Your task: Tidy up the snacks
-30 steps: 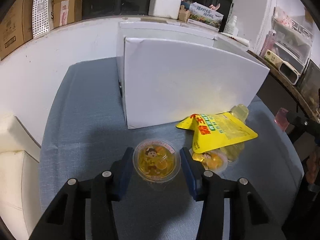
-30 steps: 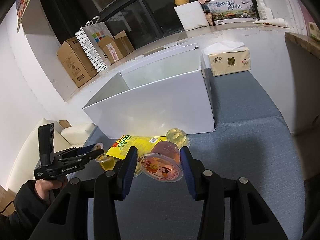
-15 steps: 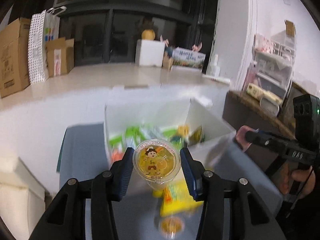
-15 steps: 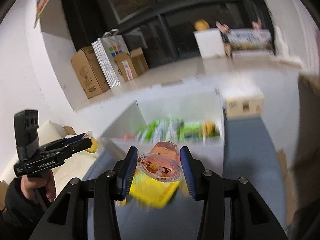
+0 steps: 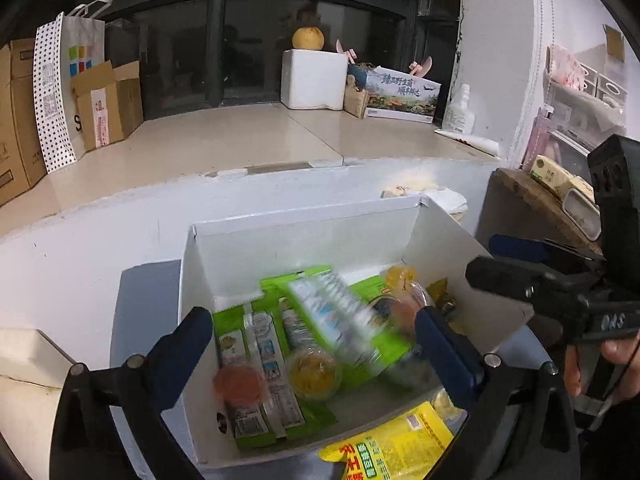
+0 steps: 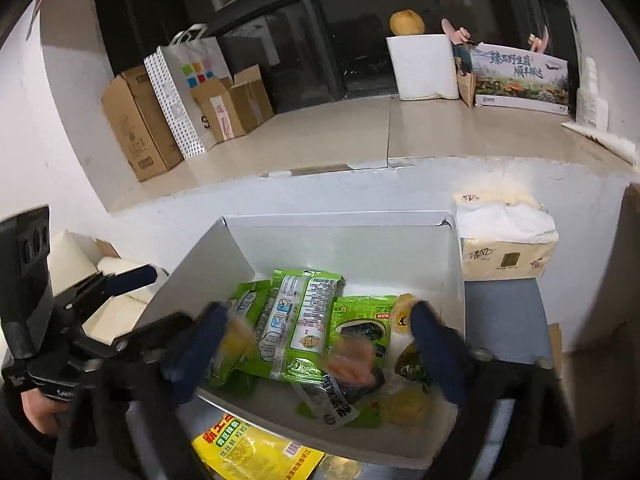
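Note:
Both grippers hover over the open white box (image 5: 440, 236), which holds green snack packs (image 5: 260, 344) and several jelly cups. My left gripper (image 5: 316, 348) is open and empty. A yellow jelly cup (image 5: 314, 374) and a pink one (image 5: 238, 386) lie in the box below it. My right gripper (image 6: 320, 344) is open, with a blurred pink jelly cup (image 6: 352, 364) below it among the green packs (image 6: 300, 320). A yellow snack bag (image 6: 252, 452) lies on the table in front of the box; it also shows in the left wrist view (image 5: 388, 448).
A tissue pack (image 6: 504, 248) sits right of the box. The other hand-held gripper (image 5: 560, 292) shows at the right of the left wrist view. A ledge behind holds cardboard boxes (image 6: 136, 128), a paper bag and a foam box (image 6: 424, 68).
Both grippers rose from the table to above the box carrying jelly cups. Both have now opened and the cups have dropped into the box.

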`<action>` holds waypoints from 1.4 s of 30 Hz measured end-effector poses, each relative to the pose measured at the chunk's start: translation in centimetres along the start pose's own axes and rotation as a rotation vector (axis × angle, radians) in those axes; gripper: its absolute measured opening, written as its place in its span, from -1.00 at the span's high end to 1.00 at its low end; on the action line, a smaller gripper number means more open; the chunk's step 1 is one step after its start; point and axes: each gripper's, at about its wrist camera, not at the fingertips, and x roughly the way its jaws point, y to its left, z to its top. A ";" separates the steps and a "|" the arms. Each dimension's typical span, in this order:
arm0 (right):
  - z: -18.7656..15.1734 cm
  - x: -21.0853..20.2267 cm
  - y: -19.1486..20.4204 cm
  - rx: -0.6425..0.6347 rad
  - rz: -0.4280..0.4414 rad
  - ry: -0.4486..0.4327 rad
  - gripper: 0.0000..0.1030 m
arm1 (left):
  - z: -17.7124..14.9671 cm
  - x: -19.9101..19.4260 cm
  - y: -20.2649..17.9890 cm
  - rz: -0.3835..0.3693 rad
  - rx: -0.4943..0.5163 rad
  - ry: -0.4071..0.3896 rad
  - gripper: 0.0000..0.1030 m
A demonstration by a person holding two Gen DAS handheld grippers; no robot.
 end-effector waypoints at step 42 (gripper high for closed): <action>-15.0 -9.4 3.0 0.042 0.066 0.017 -1.00 | -18.6 -4.4 -1.9 -0.072 -0.111 0.094 0.01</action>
